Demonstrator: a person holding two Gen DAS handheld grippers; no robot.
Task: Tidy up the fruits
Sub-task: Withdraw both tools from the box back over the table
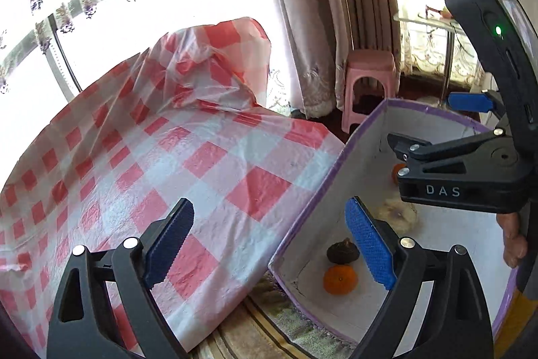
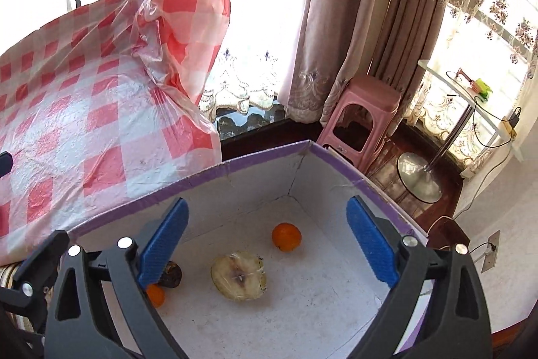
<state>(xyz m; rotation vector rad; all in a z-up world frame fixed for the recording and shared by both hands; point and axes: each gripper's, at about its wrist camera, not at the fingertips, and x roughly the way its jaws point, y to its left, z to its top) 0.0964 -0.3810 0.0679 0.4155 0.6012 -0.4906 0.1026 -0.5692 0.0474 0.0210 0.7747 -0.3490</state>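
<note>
Both grippers are up over the box (image 2: pixel 262 157) rn (white inside, purple rim) and neither is carrying anything. The left gripper (image 1: pixel 272 244) has its blue pads spread wide, one pad over the checked tablecloth (image 1: pixel 188 157) in the centre-left of its view, the other over the box's near corner. The right gripper (image 2: pixel 265 244) is spread just as wide, w/ only the box floor showing between its pads. Fruit's all in the box already: an orange (image 2: pixel 286 236) mid-frame in the right wrist view, a cut pale fruit half (image 2: pixel 239 275) just below-left of it, then a dark brownish fruit (image 2: pixel 173 275) and a second orange (image 2: pixel 155 295) touching each other at lower left, partly behind the pad. Can't see any fruit left on the cloth from these views. So imo this is the post-drop moment. Next move depends on whether more fruit sits somewhere out of frame; if so, swing back toward the cloth w/ pads open and look.
</note>
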